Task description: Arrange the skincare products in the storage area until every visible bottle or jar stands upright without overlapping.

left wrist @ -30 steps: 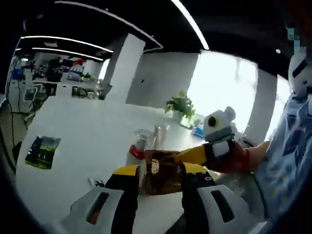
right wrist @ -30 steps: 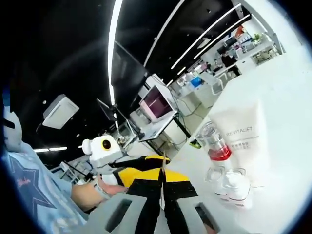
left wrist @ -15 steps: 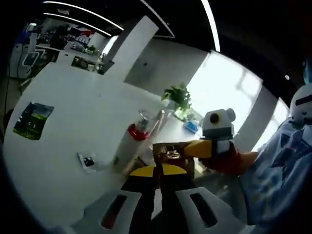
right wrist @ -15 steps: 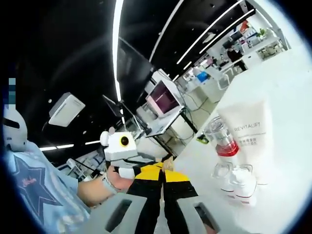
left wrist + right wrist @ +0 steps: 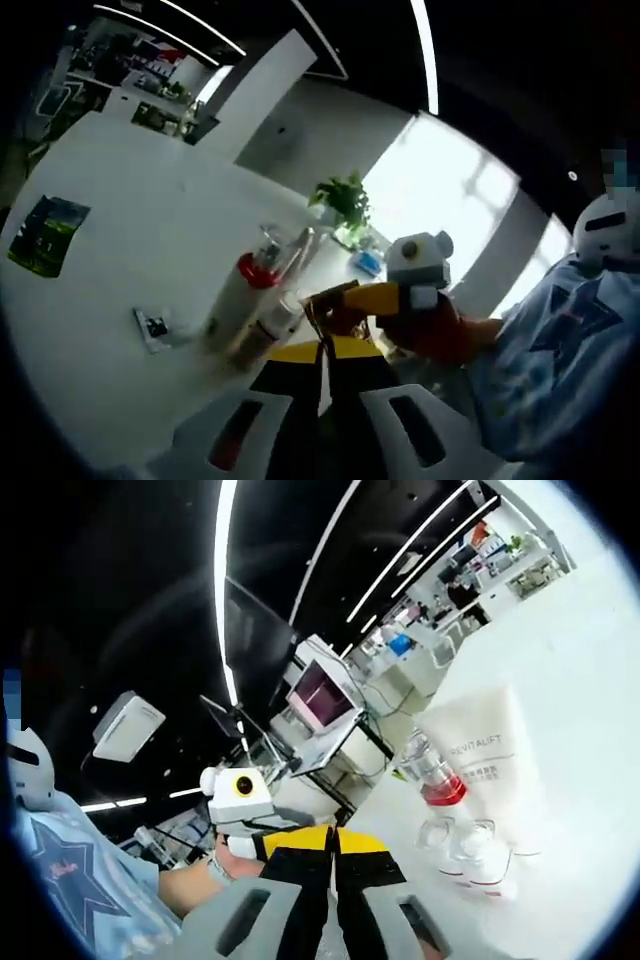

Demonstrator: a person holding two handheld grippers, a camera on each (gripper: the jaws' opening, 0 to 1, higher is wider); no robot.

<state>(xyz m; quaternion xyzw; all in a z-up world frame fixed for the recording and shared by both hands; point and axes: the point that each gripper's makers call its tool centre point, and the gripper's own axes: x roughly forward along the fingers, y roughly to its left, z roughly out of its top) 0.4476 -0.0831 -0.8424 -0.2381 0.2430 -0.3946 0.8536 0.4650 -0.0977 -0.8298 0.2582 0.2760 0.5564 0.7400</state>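
In the left gripper view my left gripper is shut with nothing between its jaws. Just beyond its tips the right gripper comes in from the right, pinching a thin brown packet. My right gripper has its jaws pressed together in its own view. On the white table a white REVITALIFT tube, a clear bottle with a red band and small white jars sit close together. The same red-banded bottle and a jar lie ahead of the left gripper.
A small card and a green picture lie on the table's left part. A potted plant stands at the far edge. A person in a blue top holds the grippers. Desks and a monitor stand behind.
The left jaws, open around the brown packet a second ago, are now shut and empty below it. Both views have shifted a little with the hands.
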